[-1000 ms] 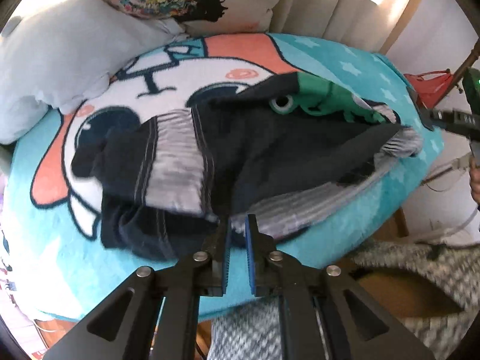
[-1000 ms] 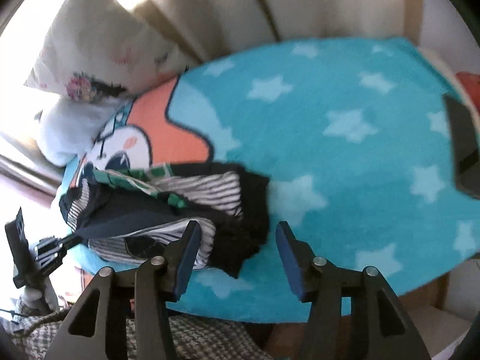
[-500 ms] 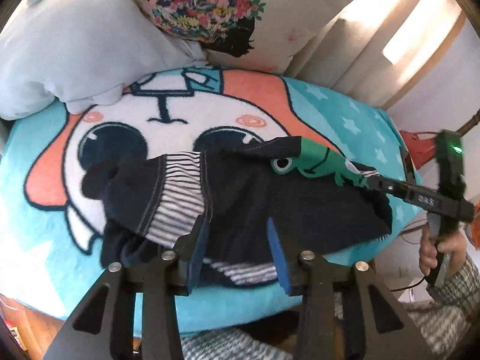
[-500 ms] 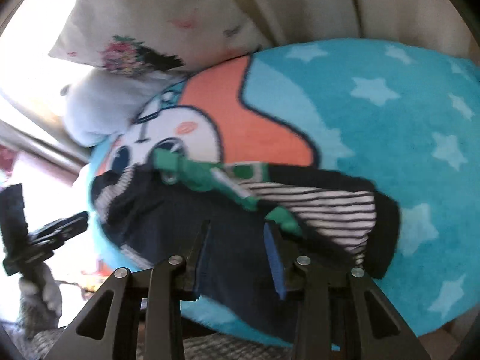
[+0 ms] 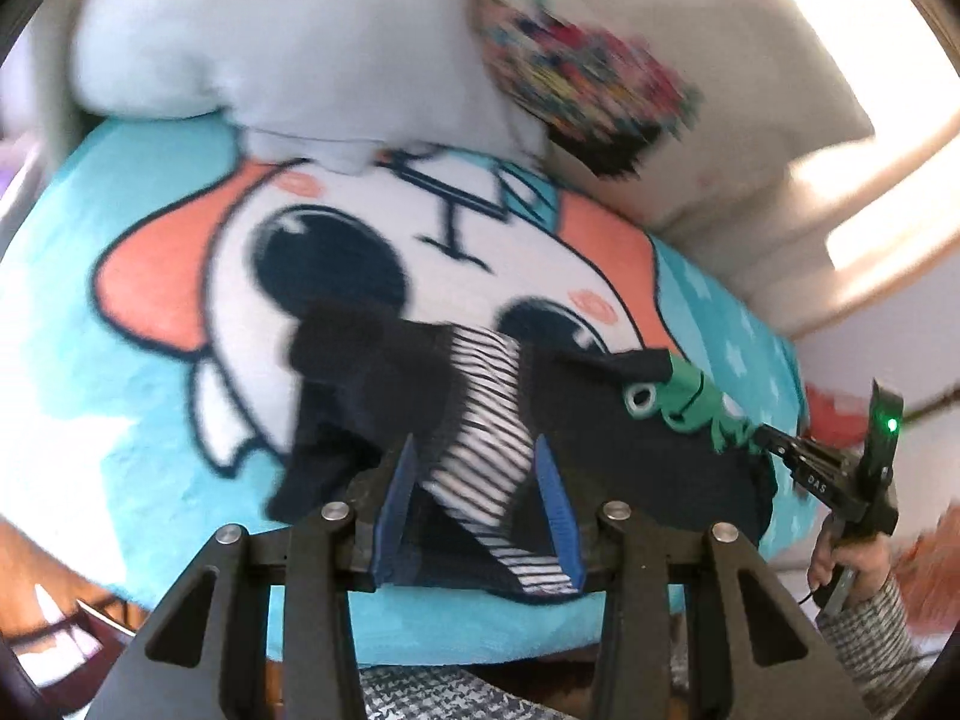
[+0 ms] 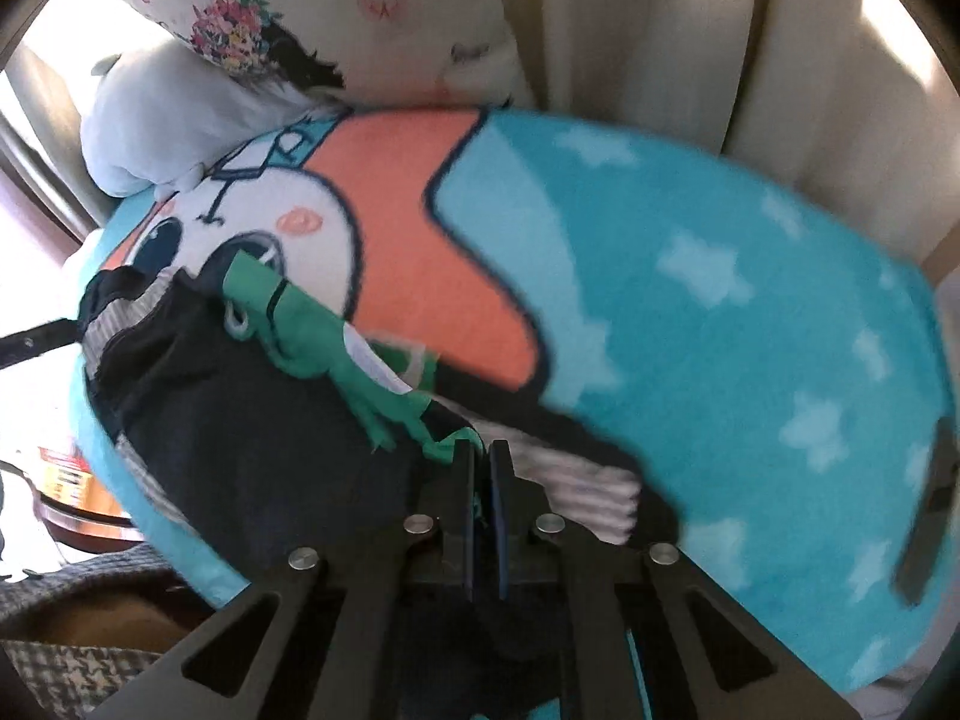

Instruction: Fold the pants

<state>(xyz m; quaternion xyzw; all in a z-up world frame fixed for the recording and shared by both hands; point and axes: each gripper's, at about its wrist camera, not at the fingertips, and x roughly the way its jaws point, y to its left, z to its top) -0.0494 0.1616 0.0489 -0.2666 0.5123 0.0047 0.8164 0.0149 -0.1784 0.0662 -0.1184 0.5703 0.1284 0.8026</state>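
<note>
The pants (image 5: 630, 450) are dark navy with striped panels and a green appliqué (image 5: 696, 405). They lie crumpled on a turquoise cartoon blanket (image 5: 120, 408). My left gripper (image 5: 474, 480) is open, its blue pads either side of a striped fold near the blanket's front edge. My right gripper (image 6: 482, 474) is shut on the pants at the green appliqué (image 6: 312, 336); in the left wrist view it (image 5: 780, 447) is at the pants' right end.
A pale blue pillow (image 5: 270, 42) and a floral white pillow (image 5: 600, 78) lie at the back, in front of cream curtains (image 6: 660, 30). The blanket's front edge (image 5: 480, 630) drops off toward my houndstooth-clad lap (image 5: 432, 696).
My left gripper opened, let go of the pants' edge and moved over the striped fold. My right gripper moved in from the blanket and shut on the pants by the green appliqué.
</note>
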